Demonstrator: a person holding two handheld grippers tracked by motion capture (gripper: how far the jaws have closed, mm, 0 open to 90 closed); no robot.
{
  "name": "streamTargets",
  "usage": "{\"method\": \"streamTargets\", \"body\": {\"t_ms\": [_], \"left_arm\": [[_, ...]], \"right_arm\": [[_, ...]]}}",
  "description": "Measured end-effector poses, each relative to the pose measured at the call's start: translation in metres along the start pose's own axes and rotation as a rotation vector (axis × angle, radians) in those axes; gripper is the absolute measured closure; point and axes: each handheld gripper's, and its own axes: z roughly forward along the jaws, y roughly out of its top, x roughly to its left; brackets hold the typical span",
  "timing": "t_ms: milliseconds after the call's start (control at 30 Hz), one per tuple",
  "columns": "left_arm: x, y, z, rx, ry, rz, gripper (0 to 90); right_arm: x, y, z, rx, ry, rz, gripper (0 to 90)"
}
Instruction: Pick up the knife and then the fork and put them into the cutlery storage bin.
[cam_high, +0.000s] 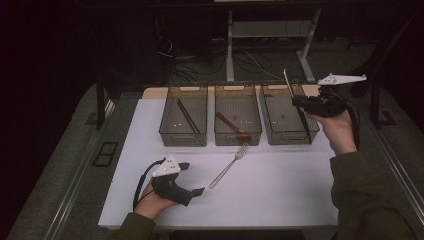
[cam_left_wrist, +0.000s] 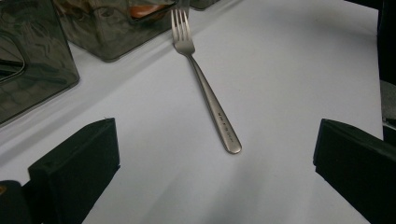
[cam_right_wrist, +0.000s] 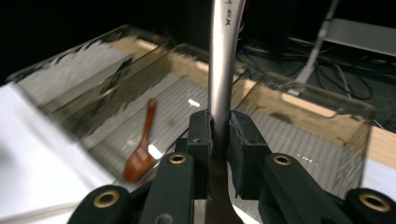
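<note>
A metal fork (cam_high: 228, 166) (cam_left_wrist: 210, 98) lies on the white table, tines toward the bins. My left gripper (cam_high: 194, 178) (cam_left_wrist: 215, 172) rests low on the table just short of the fork's handle end, open, with the handle in line between its jaws. My right gripper (cam_high: 300, 102) (cam_right_wrist: 219, 135) hovers over the right-hand bin (cam_high: 287, 137), shut on a metal utensil (cam_high: 288, 82) (cam_right_wrist: 223, 56) whose handle sticks up past the jaws. The utensil's working end is hidden below the jaws.
Three clear bins stand in a row at the back of the white sheet. The left bin (cam_high: 183, 135) holds a thin black utensil (cam_high: 187, 116); the middle bin (cam_high: 238, 137) holds a brown wooden spoon (cam_high: 232, 126) (cam_right_wrist: 140, 156). Table legs and cables lie beyond.
</note>
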Motion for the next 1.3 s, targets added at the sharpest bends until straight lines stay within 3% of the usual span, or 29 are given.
{"method": "streamTargets", "body": {"t_ms": [333, 467, 833, 867, 900, 967, 1133, 1200, 1300], "left_arm": [[0.001, 0.000, -0.001, -0.005, 0.000, -0.003, 0.0], [0.000, 0.000, -0.002, -0.006, 0.000, -0.003, 0.0], [0.001, -0.001, -0.003, -0.009, 0.000, -0.008, 0.0], [0.001, -0.001, -0.003, -0.008, 0.000, -0.009, 0.0], [0.001, -0.001, -0.003, -0.008, -0.001, -0.009, 0.0], [0.001, -0.001, -0.003, -0.007, 0.000, -0.009, 0.0], [0.000, -0.001, -0.003, -0.011, -0.002, -0.009, 0.0], [0.000, -0.001, -0.003, -0.008, 0.000, -0.009, 0.0], [0.000, -0.001, -0.003, -0.010, -0.001, -0.010, 0.0]], "right_arm": [[-0.029, 0.021, 0.024, -0.050, -0.099, -0.010, 78.4], [-0.040, 0.022, 0.035, -0.057, -0.116, -0.024, 78.4], [-0.059, -0.007, 0.063, 0.037, -0.120, -0.024, 79.0], [-0.060, -0.009, 0.064, 0.033, -0.115, -0.023, 81.3], [-0.062, -0.011, 0.063, 0.023, -0.105, -0.012, 89.2], [-0.065, -0.013, 0.059, -0.036, -0.077, 0.033, 89.3], [-0.062, -0.018, 0.067, 0.077, -0.112, 0.010, 89.3], [-0.061, -0.023, 0.070, 0.096, -0.087, 0.032, 89.2], [-0.057, -0.029, 0.072, 0.121, -0.071, 0.027, 89.1]]}}
